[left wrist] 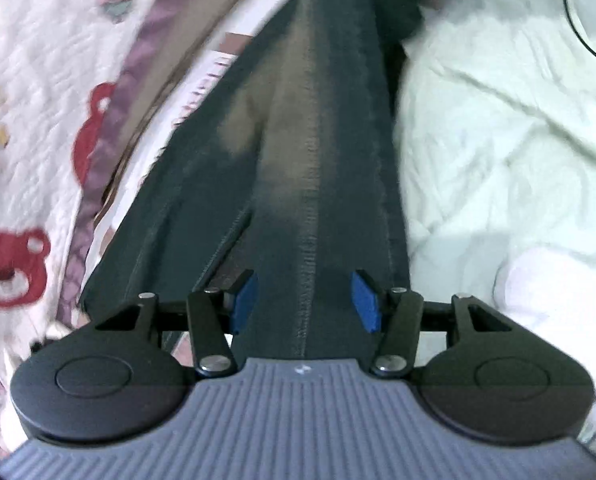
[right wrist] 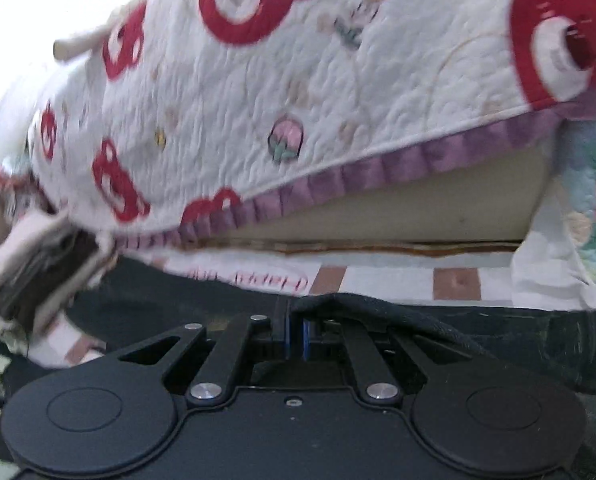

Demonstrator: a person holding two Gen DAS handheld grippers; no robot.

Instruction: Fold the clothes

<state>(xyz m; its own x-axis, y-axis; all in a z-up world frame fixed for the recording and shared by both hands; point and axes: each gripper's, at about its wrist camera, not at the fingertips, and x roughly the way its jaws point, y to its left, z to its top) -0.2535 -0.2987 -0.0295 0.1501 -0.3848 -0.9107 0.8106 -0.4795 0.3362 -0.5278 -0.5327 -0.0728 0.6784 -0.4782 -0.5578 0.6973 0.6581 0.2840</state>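
Your left tool (left wrist: 304, 300) stands about half open, its blue pads (left wrist: 365, 300) set apart on either side of a stitched seam of the dark jeans (left wrist: 298, 160), which stretch straight ahead from between them; whether the pads press the cloth you cannot tell. A pale crumpled fabric (left wrist: 498, 140) lies to its right, a bear-print quilt (left wrist: 37, 100) to its left. Your right tool (right wrist: 302, 336) is nearly closed, pinching a raised edge of the jeans (right wrist: 378, 312), with the quilt (right wrist: 257, 100) on the bed ahead.
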